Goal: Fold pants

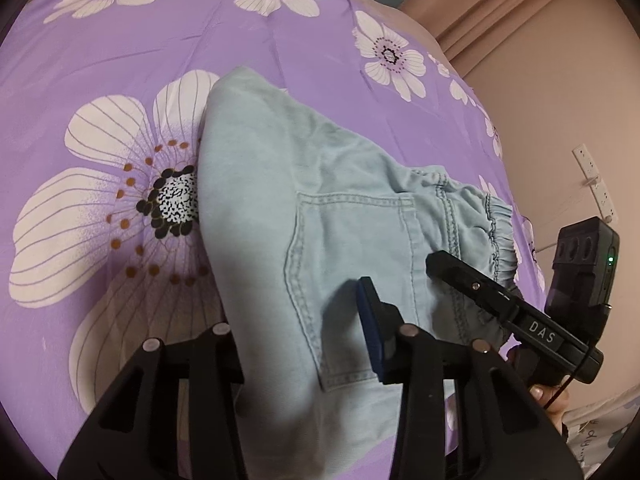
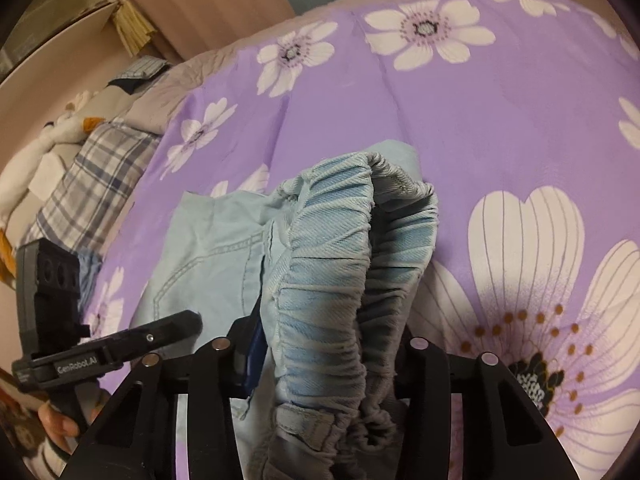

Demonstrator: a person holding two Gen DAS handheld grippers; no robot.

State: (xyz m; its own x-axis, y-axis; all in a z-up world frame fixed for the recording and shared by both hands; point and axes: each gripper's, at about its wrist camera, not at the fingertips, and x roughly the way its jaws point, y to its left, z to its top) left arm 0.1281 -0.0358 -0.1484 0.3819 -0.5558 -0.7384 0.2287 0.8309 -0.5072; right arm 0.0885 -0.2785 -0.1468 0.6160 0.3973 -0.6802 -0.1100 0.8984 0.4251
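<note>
Closest to us, the gathered waistband bunches between our right gripper's fingers, which are clamped on it and lift it off the purple flowered bedspread. Our left gripper angles low over the light blue pants, fabric passing between its spread fingers; whether they pinch it we cannot tell. Bare bedspread lies beyond the pants' far edge.

pants: pale blue denim. bedsheet: purple, white flowers with dark centres. pillow: grey-blue plaid. left gripper: black, blue pad.
</note>
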